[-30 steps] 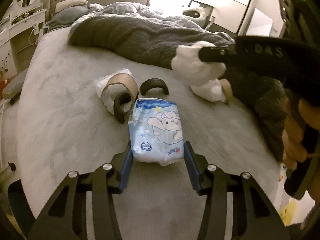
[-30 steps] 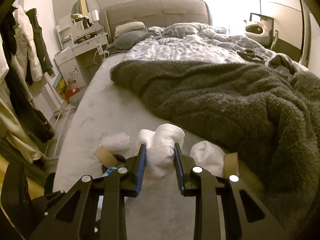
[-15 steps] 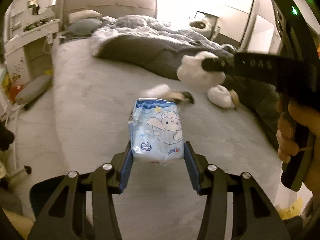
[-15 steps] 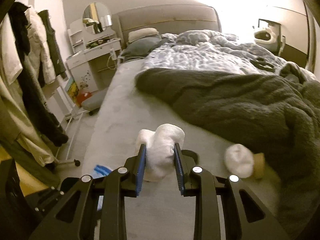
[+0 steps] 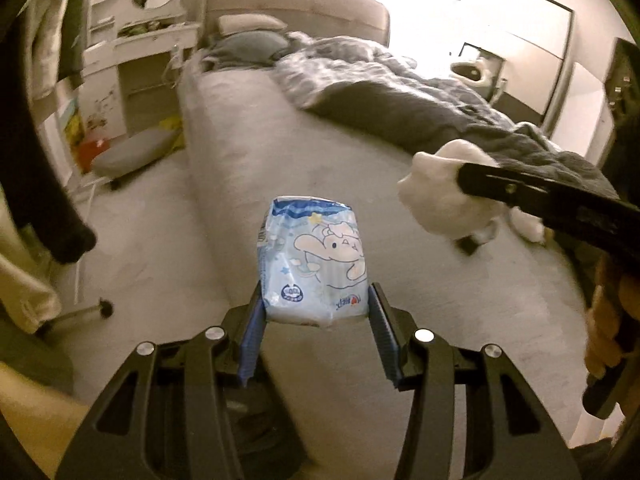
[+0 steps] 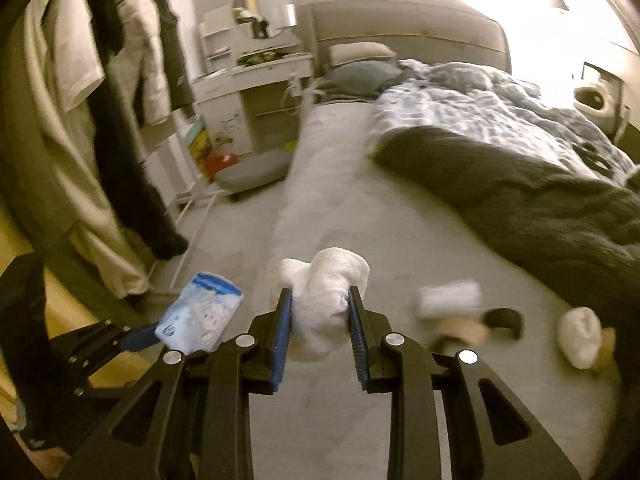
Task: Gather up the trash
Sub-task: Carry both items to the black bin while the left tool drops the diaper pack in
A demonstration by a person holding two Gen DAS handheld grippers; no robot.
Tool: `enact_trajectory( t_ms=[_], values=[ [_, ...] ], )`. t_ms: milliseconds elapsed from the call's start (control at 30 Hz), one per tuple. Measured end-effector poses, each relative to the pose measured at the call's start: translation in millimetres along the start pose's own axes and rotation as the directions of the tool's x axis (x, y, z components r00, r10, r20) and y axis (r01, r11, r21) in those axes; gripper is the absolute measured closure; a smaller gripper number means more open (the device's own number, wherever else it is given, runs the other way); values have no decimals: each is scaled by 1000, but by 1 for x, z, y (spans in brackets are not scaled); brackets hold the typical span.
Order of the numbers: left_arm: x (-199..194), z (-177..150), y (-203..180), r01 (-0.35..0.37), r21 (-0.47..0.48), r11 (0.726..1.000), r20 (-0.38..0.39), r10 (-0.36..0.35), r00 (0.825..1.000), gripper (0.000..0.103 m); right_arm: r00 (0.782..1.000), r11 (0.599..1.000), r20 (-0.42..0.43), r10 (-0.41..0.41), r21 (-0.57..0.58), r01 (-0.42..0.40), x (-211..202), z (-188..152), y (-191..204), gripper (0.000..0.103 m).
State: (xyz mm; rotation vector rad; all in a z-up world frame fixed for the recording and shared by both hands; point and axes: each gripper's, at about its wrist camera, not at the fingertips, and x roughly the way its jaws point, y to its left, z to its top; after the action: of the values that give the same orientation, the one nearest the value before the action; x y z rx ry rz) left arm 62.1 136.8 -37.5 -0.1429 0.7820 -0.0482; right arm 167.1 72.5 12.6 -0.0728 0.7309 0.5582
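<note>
My left gripper (image 5: pixel 316 312) is shut on a blue and white tissue packet (image 5: pixel 314 268) with a cartoon elephant, held in the air above the bed's near left edge. The packet also shows in the right wrist view (image 6: pixel 200 314). My right gripper (image 6: pixel 320 312) is shut on a crumpled white tissue wad (image 6: pixel 324 300), also held above the bed; the wad shows in the left wrist view (image 5: pixel 440 200). On the bed lie another white wad (image 6: pixel 580 336), a white tissue (image 6: pixel 448 298) over a cardboard roll, and a black ring (image 6: pixel 504 320).
A dark grey blanket (image 6: pixel 540 200) and a patterned duvet (image 6: pixel 460 108) cover the bed's right side. A clothes rack with hanging garments (image 6: pixel 100 120) stands at the left. A white dresser with a mirror (image 6: pixel 256 68) and a grey cushion (image 6: pixel 252 174) are by the bed's head.
Both grippers have lifted and swung left with their loads, away from the remaining trash. The packet was resting on the bed a second ago and is now in the air.
</note>
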Motion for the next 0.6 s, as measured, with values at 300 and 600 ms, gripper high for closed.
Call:
enact_trajectory(
  t_ms=[300,600],
  values=[
    [5,-23,58,-80,-53,995,-110,74,991,51,992,994,-65,107,-23,-108,25,-7,57,75],
    [11,-51,103,-119,-138,983,-254,81,964,51,983,988,-118,143,-44,-149,48,-9,98,75]
  ],
)
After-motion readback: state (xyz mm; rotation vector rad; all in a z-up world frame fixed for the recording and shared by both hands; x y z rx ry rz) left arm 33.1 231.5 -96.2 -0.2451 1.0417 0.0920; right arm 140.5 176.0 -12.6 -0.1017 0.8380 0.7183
